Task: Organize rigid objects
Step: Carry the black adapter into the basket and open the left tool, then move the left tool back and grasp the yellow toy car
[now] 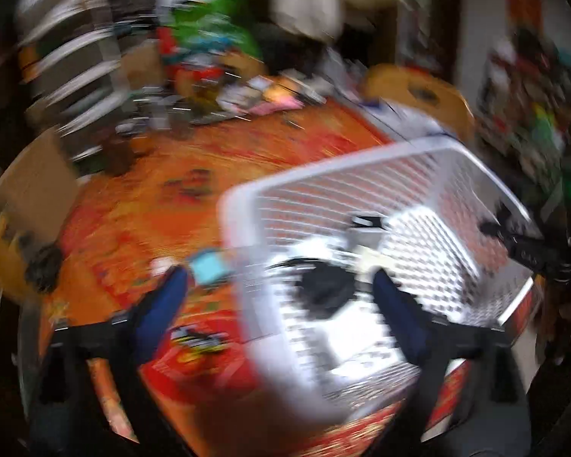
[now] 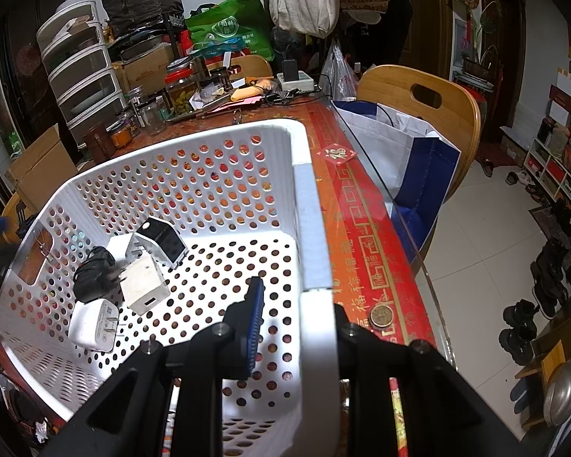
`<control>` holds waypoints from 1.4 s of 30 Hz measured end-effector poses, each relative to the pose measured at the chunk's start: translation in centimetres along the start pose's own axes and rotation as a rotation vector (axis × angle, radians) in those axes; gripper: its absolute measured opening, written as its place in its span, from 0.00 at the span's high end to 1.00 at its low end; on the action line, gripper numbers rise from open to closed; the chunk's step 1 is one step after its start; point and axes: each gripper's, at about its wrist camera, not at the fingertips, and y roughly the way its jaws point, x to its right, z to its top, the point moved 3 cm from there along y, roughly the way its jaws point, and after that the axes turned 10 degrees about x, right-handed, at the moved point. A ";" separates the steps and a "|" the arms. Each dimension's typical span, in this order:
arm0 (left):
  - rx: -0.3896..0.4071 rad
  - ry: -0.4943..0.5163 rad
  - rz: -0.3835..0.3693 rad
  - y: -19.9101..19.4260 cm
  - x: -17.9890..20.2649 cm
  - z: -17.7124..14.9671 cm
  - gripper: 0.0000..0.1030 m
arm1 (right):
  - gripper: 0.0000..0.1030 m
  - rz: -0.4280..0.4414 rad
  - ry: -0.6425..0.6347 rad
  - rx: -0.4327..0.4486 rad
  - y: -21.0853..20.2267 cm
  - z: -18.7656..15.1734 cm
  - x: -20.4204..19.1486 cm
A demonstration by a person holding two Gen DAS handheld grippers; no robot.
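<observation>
A white perforated basket [image 2: 308,205] stands on the red patterned table [image 2: 365,228]. Inside lie a white cube charger [image 2: 142,283], a white plug [image 2: 95,323], a black cable bundle [image 2: 93,278] and a black-and-white adapter [image 2: 163,238]. My right gripper [image 2: 304,323] is shut on the basket's right wall, one blue pad [image 2: 255,312] inside, the other finger outside. The left wrist view is blurred: my left gripper [image 1: 281,297] is open wide above the basket's [image 1: 247,198] near corner, holding nothing. A small light-blue block [image 1: 209,270] lies on the table by its left finger [image 1: 167,304].
Jars [image 2: 179,91], a white power strip [image 2: 295,82] and papers crowd the table's far end. A drawer tower [image 2: 80,72] stands back left. A wooden chair [image 2: 426,114] with a blue-and-white bag [image 2: 407,152] sits at the right edge. A coin [image 2: 380,316] lies beside the basket.
</observation>
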 end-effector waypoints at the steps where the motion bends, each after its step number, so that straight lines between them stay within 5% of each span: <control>1: 0.013 -0.035 0.058 -0.8 -2.7 -0.6 0.00 | 0.78 0.000 -0.001 0.000 0.0 -0.1 0.1; 3: -0.022 -0.099 0.151 -0.9 -7.1 -2.4 0.00 | 0.78 0.000 0.001 0.000 0.0 -0.1 0.1; 6: -0.124 -0.209 0.139 1.4 -11.6 -6.3 0.00 | 0.78 0.003 0.005 0.006 0.1 -0.1 0.1; 11: -0.229 -0.172 0.102 5.9 -10.9 -10.2 0.00 | 0.78 0.004 0.006 0.005 0.0 -0.2 0.3; 15: -0.230 -0.147 0.034 8.3 -8.5 -11.4 0.00 | 0.78 0.003 0.008 0.003 0.0 -0.2 0.3; 26: -0.231 -0.129 0.019 11.6 -7.7 -12.8 0.07 | 0.78 -0.004 0.009 -0.002 0.1 -0.2 0.5; 27: -0.226 -0.131 0.018 11.7 -7.7 -12.7 0.10 | 0.79 -0.004 0.008 -0.003 0.1 -0.2 0.5; 29: -0.192 -0.124 0.009 11.2 -7.7 -12.5 0.39 | 0.78 -0.006 0.007 -0.004 0.1 -0.2 0.5; 30: -0.178 -0.118 0.006 10.9 -7.6 -12.3 0.39 | 0.78 -0.007 0.007 -0.004 0.1 -0.2 0.5; 36: -0.132 -0.122 0.089 9.3 -9.0 -12.2 0.39 | 0.78 -0.008 0.008 -0.004 0.1 -0.2 0.5; 42: -0.088 -0.190 0.269 7.6 -15.2 -10.1 0.39 | 0.79 -0.006 0.006 -0.003 0.1 -0.2 0.5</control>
